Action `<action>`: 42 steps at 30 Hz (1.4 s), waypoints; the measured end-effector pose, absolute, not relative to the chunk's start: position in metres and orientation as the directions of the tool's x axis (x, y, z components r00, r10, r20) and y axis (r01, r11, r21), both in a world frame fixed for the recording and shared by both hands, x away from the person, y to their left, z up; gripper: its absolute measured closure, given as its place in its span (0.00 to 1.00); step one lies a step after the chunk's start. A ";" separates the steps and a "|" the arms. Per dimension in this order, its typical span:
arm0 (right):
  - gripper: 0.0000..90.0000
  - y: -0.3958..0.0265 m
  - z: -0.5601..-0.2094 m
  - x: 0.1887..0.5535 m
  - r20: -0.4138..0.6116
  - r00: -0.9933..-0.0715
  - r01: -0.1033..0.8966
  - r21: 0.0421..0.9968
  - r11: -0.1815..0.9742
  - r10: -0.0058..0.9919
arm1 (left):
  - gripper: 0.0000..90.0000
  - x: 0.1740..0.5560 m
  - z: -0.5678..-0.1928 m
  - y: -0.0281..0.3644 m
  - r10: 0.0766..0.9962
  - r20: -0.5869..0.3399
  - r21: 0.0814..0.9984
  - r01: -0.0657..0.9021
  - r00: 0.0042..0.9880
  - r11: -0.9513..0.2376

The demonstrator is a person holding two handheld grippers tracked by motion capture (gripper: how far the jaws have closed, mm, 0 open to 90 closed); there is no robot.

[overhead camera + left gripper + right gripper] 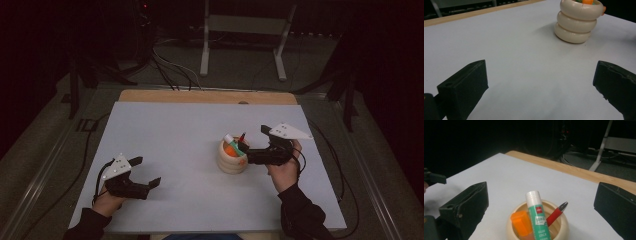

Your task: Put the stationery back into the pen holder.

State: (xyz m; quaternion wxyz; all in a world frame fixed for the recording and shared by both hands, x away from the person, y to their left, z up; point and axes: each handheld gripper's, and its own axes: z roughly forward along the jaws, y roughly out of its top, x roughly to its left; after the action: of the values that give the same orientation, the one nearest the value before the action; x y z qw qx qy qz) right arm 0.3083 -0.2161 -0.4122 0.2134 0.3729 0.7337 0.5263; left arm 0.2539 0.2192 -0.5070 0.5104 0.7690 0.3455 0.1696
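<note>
A cream ringed cup [232, 159] stands right of centre on the pale counter [170, 130], holding a glue stick [537, 218], a red pen [556, 214] and an orange block [521, 222]. Bare surface stretches to the far wooden edge [200, 96]. The right gripper [252, 142] hovers just beside the cup, jaws spread wide and empty. The left gripper [147, 172], also wide open and empty, sits well apart near the front-left corner.

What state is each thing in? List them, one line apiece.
Left tool: open, low over the table, holding nothing.
Right tool: open, at the holder's rim.
Ringed holder: upright on the table.
Glue stick: capped, standing in the holder.
Red pen: leaning in the holder, tip up.
Orange item: inside the holder, partly hidden.
</note>
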 end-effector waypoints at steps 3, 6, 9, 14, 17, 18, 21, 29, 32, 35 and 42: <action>0.00 -0.223 -0.411 0.308 0.086 -0.637 0.327 0.930 0.167 0.766 | 0.00 0.253 -0.507 0.218 0.691 -0.086 0.908 0.343 0.718 -0.242; 0.00 -0.230 -0.412 0.305 0.070 -0.627 0.315 0.933 0.171 0.776 | 0.00 0.252 -0.506 0.218 0.679 -0.082 0.914 0.327 0.730 -0.242; 0.00 -0.236 -0.418 0.304 0.071 -0.631 0.324 0.929 0.180 0.772 | 0.00 0.251 -0.505 0.218 0.678 -0.080 0.915 0.324 0.731 -0.242; 0.00 -0.248 -0.432 0.301 0.089 -0.629 0.345 0.922 0.174 0.772 | 0.00 0.252 -0.506 0.219 0.675 -0.084 0.913 0.328 0.733 -0.242; 0.00 -0.254 -0.440 0.297 0.093 -0.630 0.353 0.919 0.178 0.771 | 0.00 0.252 -0.506 0.219 0.672 -0.086 0.913 0.328 0.736 -0.242; 0.00 -0.256 -0.443 0.296 0.097 -0.631 0.356 0.918 0.176 0.770 | 0.00 0.252 -0.506 0.219 0.669 -0.091 0.913 0.330 0.738 -0.240; 0.00 -0.263 -0.451 0.295 0.106 -0.626 0.368 0.914 0.173 0.772 | 0.00 0.252 -0.506 0.218 0.666 -0.089 0.913 0.328 0.741 -0.244; 0.00 -0.278 -0.469 0.292 0.141 -0.623 0.404 0.900 0.162 0.769 | 0.00 0.251 -0.505 0.219 0.664 -0.088 0.915 0.323 0.742 -0.240; 0.00 -0.283 -0.475 0.290 0.140 -0.624 0.404 0.900 0.164 0.769 | 0.00 0.252 -0.505 0.219 0.665 -0.089 0.916 0.323 0.742 -0.238; 0.00 -0.289 -0.478 0.287 0.144 -0.614 0.408 0.900 0.156 0.776 | 0.00 0.251 -0.505 0.218 0.661 -0.082 0.915 0.320 0.746 -0.246; 0.00 -0.306 -0.487 0.279 0.139 -0.602 0.415 0.896 0.160 0.786 | 0.00 0.251 -0.505 0.219 0.658 -0.090 0.917 0.320 0.748 -0.237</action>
State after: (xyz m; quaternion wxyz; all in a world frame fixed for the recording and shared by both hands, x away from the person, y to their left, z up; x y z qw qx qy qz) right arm 0.2790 -0.3058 -0.4874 0.1838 0.4063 0.7389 0.5051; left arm 0.2508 0.2192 -0.5050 0.5298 0.7702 0.3172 0.1597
